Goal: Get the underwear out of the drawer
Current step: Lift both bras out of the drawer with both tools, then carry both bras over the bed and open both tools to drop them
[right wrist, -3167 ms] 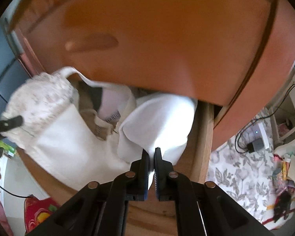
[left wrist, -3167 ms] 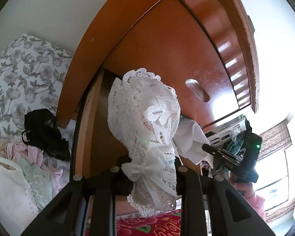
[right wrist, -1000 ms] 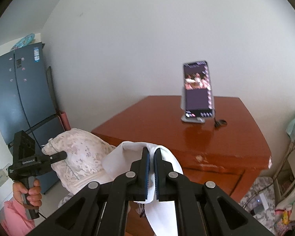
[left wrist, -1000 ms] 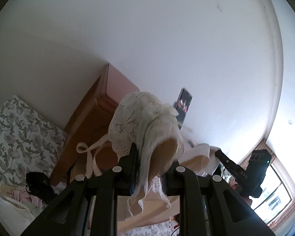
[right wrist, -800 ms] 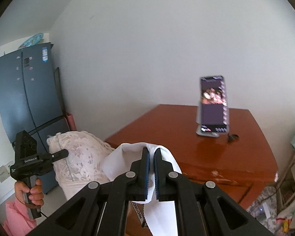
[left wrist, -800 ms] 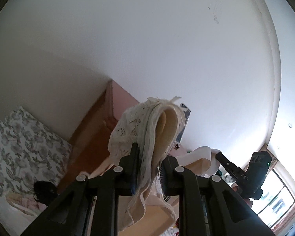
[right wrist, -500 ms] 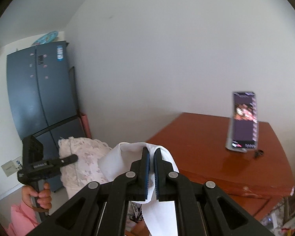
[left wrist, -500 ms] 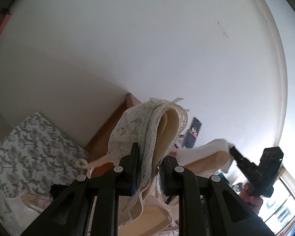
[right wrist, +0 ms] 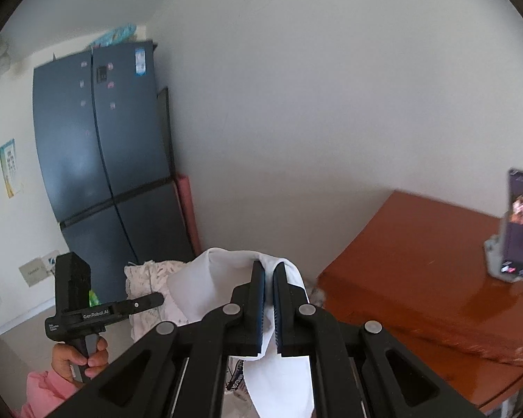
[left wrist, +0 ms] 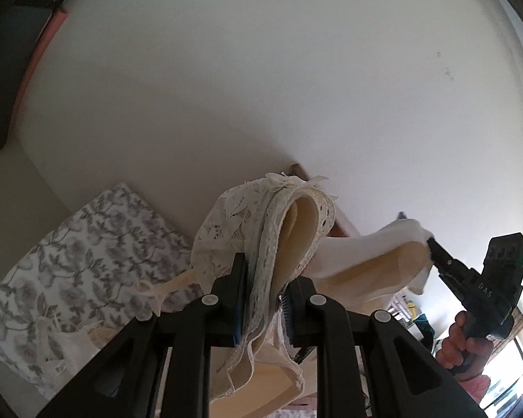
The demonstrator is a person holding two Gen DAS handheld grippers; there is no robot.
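A white lace bra (left wrist: 226, 223) with a cream lining hangs in the air, stretched between both grippers. My left gripper (left wrist: 261, 268) is shut on its lace cup, and a strap (left wrist: 157, 289) dangles to the left. My right gripper (right wrist: 268, 271) is shut on the bra's plain white side band (right wrist: 223, 275). In the left wrist view the right gripper (left wrist: 434, 247) pinches the far end of the band. In the right wrist view the left gripper (right wrist: 153, 300) clamps the lace cup (right wrist: 146, 273). The drawer is out of view.
A wooden dresser top (right wrist: 418, 264) with a phone on a stand (right wrist: 517, 223) lies to the right. A dark fridge (right wrist: 104, 160) stands at the back left. A floral bed sheet (left wrist: 87, 244) lies low on the left. A hand (right wrist: 80, 351) with a pink sleeve holds the left gripper.
Both grippers rose out of the drawer with the bra and swung left. The dresser and phone slid to the right edge, and the fridge came fully into view.
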